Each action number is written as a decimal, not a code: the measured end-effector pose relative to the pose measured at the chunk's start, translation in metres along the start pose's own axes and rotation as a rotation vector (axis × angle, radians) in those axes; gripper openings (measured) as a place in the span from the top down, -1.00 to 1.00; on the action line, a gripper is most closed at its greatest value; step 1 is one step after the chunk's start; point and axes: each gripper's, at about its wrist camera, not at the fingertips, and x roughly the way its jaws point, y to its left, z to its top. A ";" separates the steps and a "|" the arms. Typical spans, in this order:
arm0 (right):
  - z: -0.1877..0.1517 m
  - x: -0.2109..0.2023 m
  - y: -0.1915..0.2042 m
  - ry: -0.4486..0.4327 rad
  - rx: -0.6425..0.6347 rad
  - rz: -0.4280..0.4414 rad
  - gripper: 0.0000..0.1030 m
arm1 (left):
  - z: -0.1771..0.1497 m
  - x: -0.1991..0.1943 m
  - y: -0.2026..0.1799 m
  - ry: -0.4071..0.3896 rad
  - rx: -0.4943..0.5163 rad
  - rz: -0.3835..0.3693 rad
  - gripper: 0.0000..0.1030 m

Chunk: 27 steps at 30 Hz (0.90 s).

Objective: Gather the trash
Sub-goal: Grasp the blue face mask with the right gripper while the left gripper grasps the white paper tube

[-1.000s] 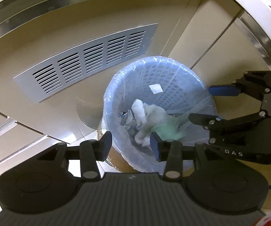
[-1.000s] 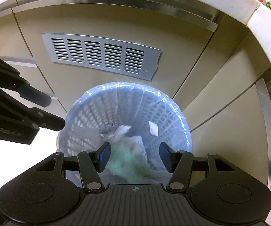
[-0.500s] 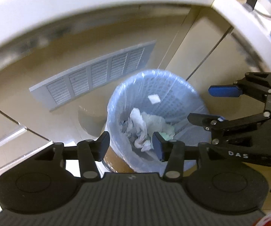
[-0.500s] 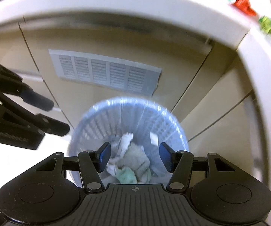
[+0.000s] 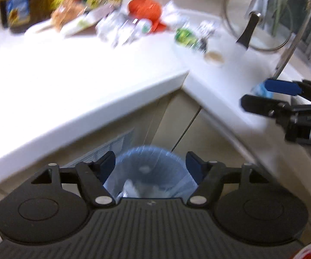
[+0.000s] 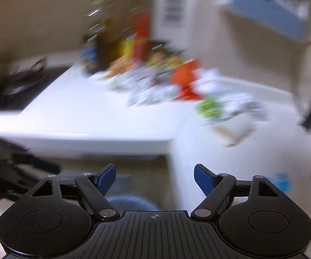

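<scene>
Left gripper (image 5: 150, 165) and right gripper (image 6: 154, 178) both stand empty, jaws just widened, nothing between them. The lined bin (image 5: 150, 168) sits below; blurred wrappers (image 6: 211, 108) lie far on the white counter (image 5: 73, 71). Recommended: approach one wrapper squarely, jaws wide, clear of the bottles (image 5: 17, 4).

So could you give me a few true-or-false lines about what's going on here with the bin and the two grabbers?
1. The left gripper holds a tissue. False: its jaws are open with nothing between them.
2. The bin stands on the floor below the counter. True.
3. The bin is empty. False: crumpled trash lies inside.
4. The right gripper is open and empty. True.
5. An orange wrapper lies on the counter. True.
</scene>
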 end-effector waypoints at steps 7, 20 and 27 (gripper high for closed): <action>0.002 0.011 -0.092 0.032 0.233 -0.184 -0.62 | 0.044 0.011 -0.033 -0.055 0.059 -0.028 -0.59; -0.011 0.036 -0.105 0.077 0.210 -0.095 0.00 | 0.077 0.037 -0.073 -0.056 0.109 -0.028 -0.63; -0.011 0.038 -0.113 0.067 0.153 -0.127 0.73 | 0.093 0.050 -0.084 -0.066 0.127 -0.018 -0.63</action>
